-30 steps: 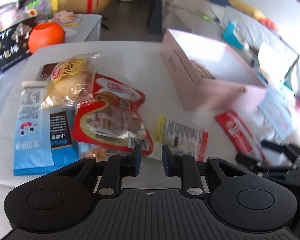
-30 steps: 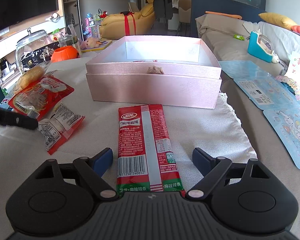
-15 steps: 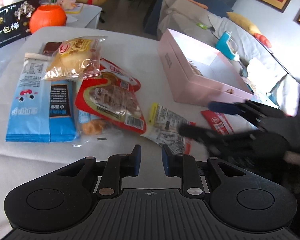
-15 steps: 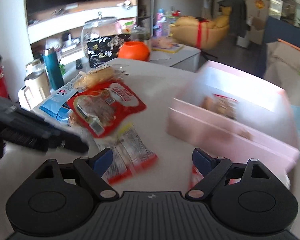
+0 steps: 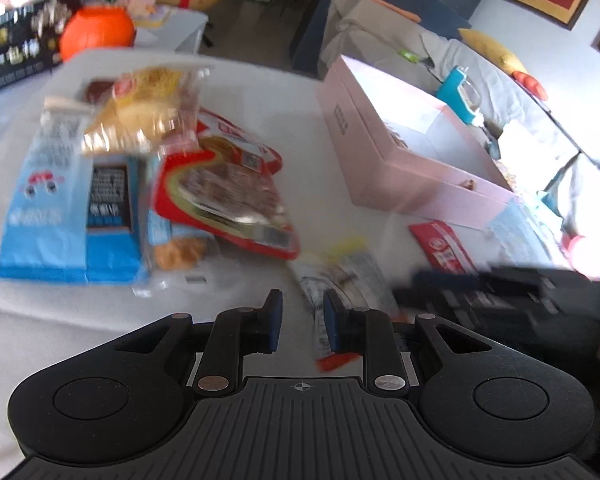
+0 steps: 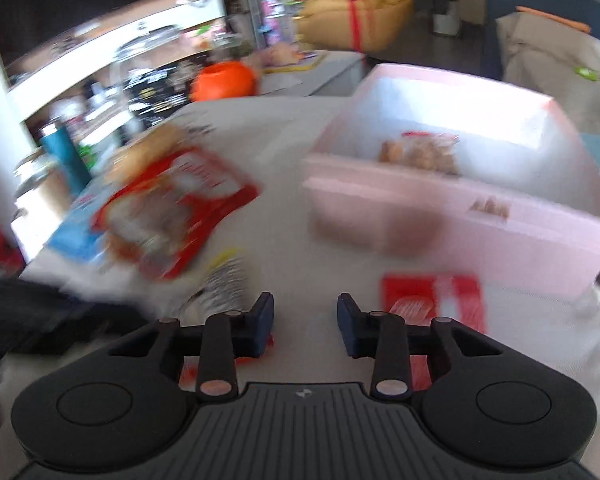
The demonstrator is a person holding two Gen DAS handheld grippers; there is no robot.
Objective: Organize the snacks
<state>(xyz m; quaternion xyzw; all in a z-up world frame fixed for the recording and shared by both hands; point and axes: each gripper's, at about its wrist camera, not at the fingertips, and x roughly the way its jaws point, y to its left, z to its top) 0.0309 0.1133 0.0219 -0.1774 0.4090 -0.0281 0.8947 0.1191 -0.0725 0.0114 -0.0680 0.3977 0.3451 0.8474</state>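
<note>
Snack packs lie on a white tablecloth beside an open pink box (image 5: 400,168) (image 6: 460,216) that holds a bag of snacks (image 6: 420,152). My left gripper (image 5: 302,320) hovers low, jaws nearly together and empty; a small white-and-red packet (image 5: 340,276) (image 6: 224,280) lies just past its right finger. My right gripper (image 6: 305,322) is closing to a narrow gap over bare cloth, nothing between its jaws. A red strip pack (image 6: 432,304) (image 5: 444,248) lies to its right. In the left wrist view the right gripper (image 5: 480,292) is a dark blur.
A large red pack (image 5: 228,196) (image 6: 172,208), a bread bag (image 5: 148,116) and blue packs (image 5: 52,216) are piled at the left. An orange pumpkin pot (image 5: 96,32) stands at the far edge. A sofa with clutter runs behind the box.
The right gripper's jaws went from wide apart to narrow. It swung left off the red strip pack, which now lies beside its right finger. The left gripper barely moved.
</note>
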